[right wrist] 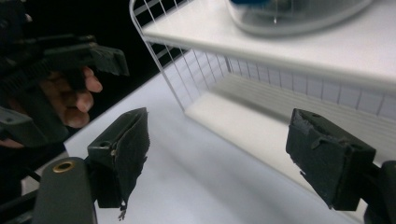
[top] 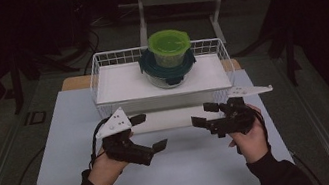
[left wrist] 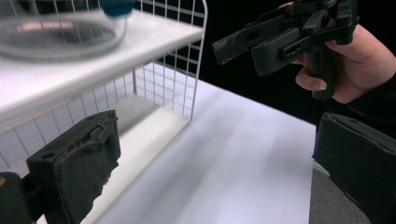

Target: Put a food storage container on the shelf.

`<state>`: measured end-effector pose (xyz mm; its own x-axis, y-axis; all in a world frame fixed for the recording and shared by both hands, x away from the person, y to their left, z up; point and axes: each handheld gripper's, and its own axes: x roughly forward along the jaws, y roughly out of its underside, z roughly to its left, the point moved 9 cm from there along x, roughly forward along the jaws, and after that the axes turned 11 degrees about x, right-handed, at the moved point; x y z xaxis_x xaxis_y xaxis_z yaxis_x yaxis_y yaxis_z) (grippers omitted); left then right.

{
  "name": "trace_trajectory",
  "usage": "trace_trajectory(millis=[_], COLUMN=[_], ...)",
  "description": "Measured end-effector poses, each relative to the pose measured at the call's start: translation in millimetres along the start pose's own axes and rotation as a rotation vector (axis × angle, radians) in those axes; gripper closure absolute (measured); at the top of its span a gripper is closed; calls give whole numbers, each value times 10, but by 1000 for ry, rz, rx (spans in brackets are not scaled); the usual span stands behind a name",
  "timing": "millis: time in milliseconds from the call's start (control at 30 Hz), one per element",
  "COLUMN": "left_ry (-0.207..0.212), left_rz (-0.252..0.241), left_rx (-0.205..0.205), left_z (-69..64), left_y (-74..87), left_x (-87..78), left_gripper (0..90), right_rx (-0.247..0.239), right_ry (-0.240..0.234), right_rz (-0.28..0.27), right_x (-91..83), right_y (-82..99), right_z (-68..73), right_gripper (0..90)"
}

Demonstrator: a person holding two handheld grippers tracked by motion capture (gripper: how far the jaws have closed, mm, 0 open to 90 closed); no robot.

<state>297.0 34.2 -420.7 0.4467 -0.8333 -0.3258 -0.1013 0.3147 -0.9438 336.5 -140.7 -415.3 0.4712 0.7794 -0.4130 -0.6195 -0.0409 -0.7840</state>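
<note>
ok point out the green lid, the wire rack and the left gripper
green lid (top: 168, 41), high view, centre of its top
wire rack (top: 94, 73), high view, left rim wire
left gripper (top: 148, 132), high view, midway between its fingertips

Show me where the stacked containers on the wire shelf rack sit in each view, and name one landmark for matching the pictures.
High view: stacked containers, green lid on top, centre of the top shelf.
Left gripper view: the clear bottom bowl, blurred, top left corner.
Right gripper view: the clear bottom bowl, top edge, right of centre.
Shared landmark: the white wire shelf rack.
</note>
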Motion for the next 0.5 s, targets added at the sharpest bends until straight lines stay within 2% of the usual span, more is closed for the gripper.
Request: trace_trajectory(millis=[133,200,300,400,500], left_ry=[2,3,14,18,19], left_rz=[11,22,32,47,61], left_rx=[4,9,-4,-3,-10], left_z=[-55,-105,-164,-211,-242], left_y=[120,217,335,449,564], left_x=[6,5,10,28,45], left_gripper=[1,2,1,1,1], right_rx=[14,29,41,12,28], right_ry=[1,4,10,39,24], right_rz=[9,19,29,55,56], right_x=[15,24,42,74,75], right_y=[133,257,384,531,638], right_z=[-51,-111,-173,-244,-282], right_gripper=[207,208,211,215,211])
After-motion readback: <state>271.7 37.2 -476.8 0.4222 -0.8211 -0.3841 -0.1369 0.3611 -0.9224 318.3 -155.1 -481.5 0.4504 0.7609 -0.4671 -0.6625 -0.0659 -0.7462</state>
